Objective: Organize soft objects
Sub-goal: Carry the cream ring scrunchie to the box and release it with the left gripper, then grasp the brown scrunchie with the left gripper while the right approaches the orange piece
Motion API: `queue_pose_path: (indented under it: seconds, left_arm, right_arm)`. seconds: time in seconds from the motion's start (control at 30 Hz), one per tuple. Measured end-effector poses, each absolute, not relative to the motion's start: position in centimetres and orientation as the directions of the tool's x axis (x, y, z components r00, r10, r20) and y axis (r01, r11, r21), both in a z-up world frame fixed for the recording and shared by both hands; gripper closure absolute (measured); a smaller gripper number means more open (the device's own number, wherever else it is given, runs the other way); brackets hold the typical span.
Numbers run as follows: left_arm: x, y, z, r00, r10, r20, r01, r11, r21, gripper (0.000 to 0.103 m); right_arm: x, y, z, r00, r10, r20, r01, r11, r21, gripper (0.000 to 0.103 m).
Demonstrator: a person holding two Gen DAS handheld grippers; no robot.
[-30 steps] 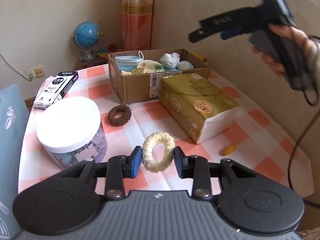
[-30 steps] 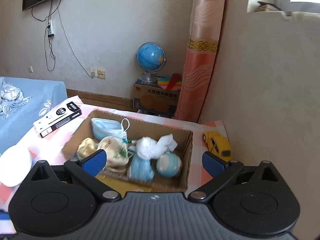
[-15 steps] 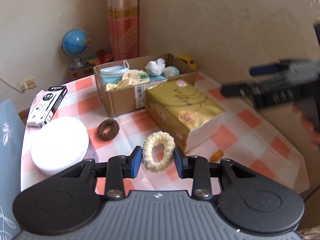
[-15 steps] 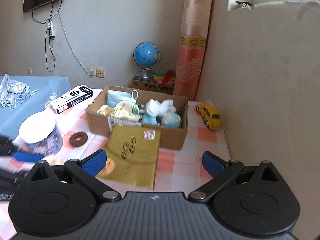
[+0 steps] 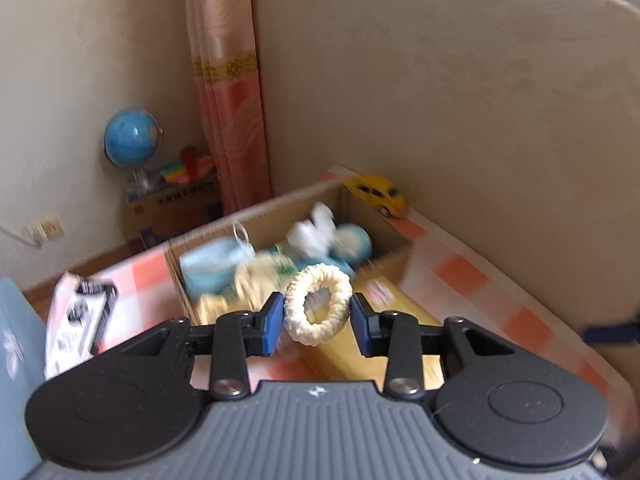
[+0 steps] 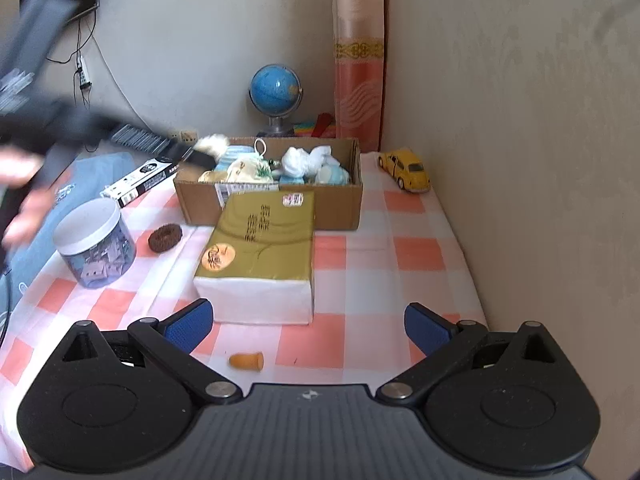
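Observation:
My left gripper (image 5: 318,316) is shut on a cream hair scrunchie (image 5: 318,304) and holds it in the air just in front of the open cardboard box (image 5: 256,220). The box (image 6: 272,200) holds a blue face mask, socks and other soft things. In the right wrist view the left gripper (image 6: 200,154) reaches over the box's left end, blurred. A brown scrunchie (image 6: 165,237) lies on the checked tablecloth left of the gold tissue pack (image 6: 260,248). My right gripper (image 6: 306,326) is open and empty, low over the table's front.
A clear jar with a white lid (image 6: 94,248) stands at the left. A black and white carton (image 6: 138,182) lies behind it. A yellow toy car (image 6: 405,170) sits by the wall at the right. A small orange piece (image 6: 246,361) lies near the front.
My left gripper has lifted the cream scrunchie and carried it forward up to the box. My right gripper has drawn back and down, away from the box.

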State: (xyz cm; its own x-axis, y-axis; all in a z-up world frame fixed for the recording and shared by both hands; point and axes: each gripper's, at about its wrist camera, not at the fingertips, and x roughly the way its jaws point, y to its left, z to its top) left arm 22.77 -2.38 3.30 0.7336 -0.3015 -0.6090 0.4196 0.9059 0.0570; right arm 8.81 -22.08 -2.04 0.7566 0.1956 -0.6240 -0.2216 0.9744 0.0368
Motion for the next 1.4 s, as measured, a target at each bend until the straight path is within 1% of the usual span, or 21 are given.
queue_pose_path:
  seconds: [0.1, 0.27, 0.3, 0.33, 0.37, 0.4, 0.43, 0.7, 0.97, 1.03, 1.33, 1.4]
  left_arm:
    - [25.3, -3.7, 3.6, 0.731, -0.305, -0.610, 0.430, 0.901, 0.065, 0.067]
    - [29.4, -5.3, 2.9, 0.715, -0.289, -0.637, 0.419, 0.906, 0.059, 0.067]
    - [29.9, -5.6, 2.6, 0.712, -0.295, -0.637, 0.424, 0.904, 0.056, 0.064]
    - [30.2, -5.8, 2.4, 0.709, -0.292, -0.641, 0.421, 0.906, 0.053, 0.049]
    - [30.4, -5.8, 2.2, 0.707, -0.290, -0.646, 0.416, 0.908, 0.047, 0.038]
    - [30.3, -5.8, 2.1, 0.712, -0.289, -0.639, 0.409, 0.912, 0.043, 0.020]
    - [29.9, -5.6, 2.1, 0.726, -0.285, -0.626, 0.398, 0.916, 0.045, 0.012]
    - [26.5, -3.3, 3.4, 0.767, -0.269, -0.583, 0.358, 0.933, 0.041, 0.007]
    - [23.2, -1.1, 3.8, 0.749, -0.267, -0.606, 0.368, 0.929, 0.045, 0.006]
    - [22.2, -0.8, 3.6, 0.745, -0.269, -0.611, 0.372, 0.927, 0.046, 0.004]
    - [17.3, 0.0, 2.2, 0.707, -0.348, -0.615, 0.441, 0.898, 0.000, 0.003]
    - [16.7, 0.0, 1.9, 0.700, -0.354, -0.620, 0.457, 0.889, 0.008, 0.003]
  right_arm:
    - [9.0, -22.3, -2.0, 0.759, 0.173, -0.628, -0.206, 0.978, 0.021, 0.000]
    - [9.4, -22.7, -2.0, 0.754, 0.177, -0.633, -0.195, 0.980, 0.041, 0.000]
    - [9.3, -22.7, -2.0, 0.753, 0.175, -0.635, -0.194, 0.980, 0.040, 0.000]
    - [9.3, -22.7, -2.1, 0.751, 0.172, -0.637, -0.192, 0.981, 0.038, 0.000]
    - [9.3, -22.7, -2.2, 0.750, 0.169, -0.639, -0.192, 0.981, 0.035, 0.000]
    - [9.3, -22.7, -2.2, 0.749, 0.167, -0.641, -0.192, 0.981, 0.031, 0.000]
    - [9.2, -22.7, -2.2, 0.750, 0.166, -0.640, -0.192, 0.981, 0.029, 0.000]
    - [9.1, -22.6, -2.5, 0.743, 0.181, -0.644, -0.205, 0.978, 0.039, 0.000]
    - [8.6, -22.2, -2.8, 0.725, 0.220, -0.653, -0.227, 0.971, 0.074, 0.000]
    - [8.5, -22.0, -3.1, 0.717, 0.226, -0.660, -0.234, 0.969, 0.078, 0.000]
    - [8.8, -20.9, -4.1, 0.686, 0.220, -0.694, -0.247, 0.967, 0.062, 0.000]
    - [8.8, -20.7, -4.3, 0.681, 0.214, -0.700, -0.248, 0.967, 0.054, 0.000]
